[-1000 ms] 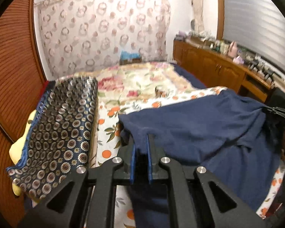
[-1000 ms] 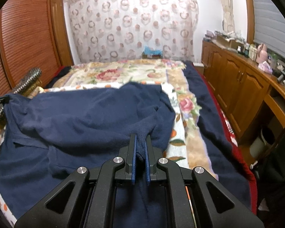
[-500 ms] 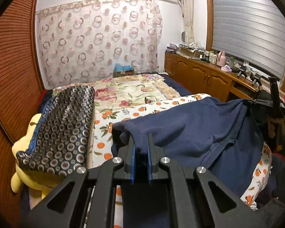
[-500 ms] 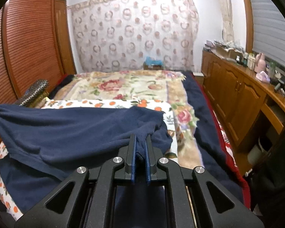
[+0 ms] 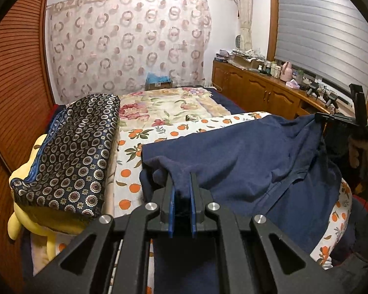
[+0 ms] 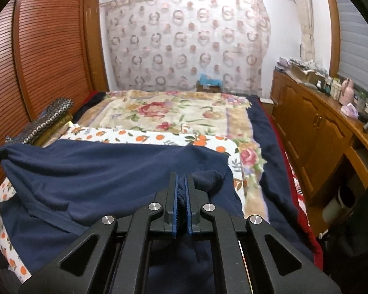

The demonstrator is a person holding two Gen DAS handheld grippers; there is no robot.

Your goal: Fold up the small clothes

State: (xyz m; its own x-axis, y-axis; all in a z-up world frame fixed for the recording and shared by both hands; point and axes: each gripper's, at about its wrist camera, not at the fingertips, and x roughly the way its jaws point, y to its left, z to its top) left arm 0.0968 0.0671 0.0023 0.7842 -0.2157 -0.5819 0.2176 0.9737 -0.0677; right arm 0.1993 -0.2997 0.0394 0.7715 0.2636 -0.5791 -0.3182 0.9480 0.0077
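Observation:
A navy blue garment (image 5: pixel 245 161) is stretched over the orange-print sheet (image 5: pixel 179 128) on the bed. It also shows in the right wrist view (image 6: pixel 105 171). My left gripper (image 5: pixel 181 186) is shut on one bunched corner of the garment. My right gripper (image 6: pixel 181 186) is shut on the opposite corner. Both hold the garment's near edge lifted above the bed, while its far part lies on the sheet. The right gripper shows at the far right of the left wrist view (image 5: pixel 331 120), with cloth hanging from it.
A patterned dark pillow (image 5: pixel 68 152) lies on a yellow plush toy (image 5: pixel 22 178) at the bed's left. A floral blanket (image 6: pixel 174 110) covers the far bed. A wooden cabinet (image 6: pixel 319 132) with clutter runs along the right. A slatted wooden wardrobe (image 6: pixel 41 49) stands left.
Both grippers have risen and drawn back toward the bed's near end, carrying the garment's corners with them. The cloth is pulled flatter and straighter between them.

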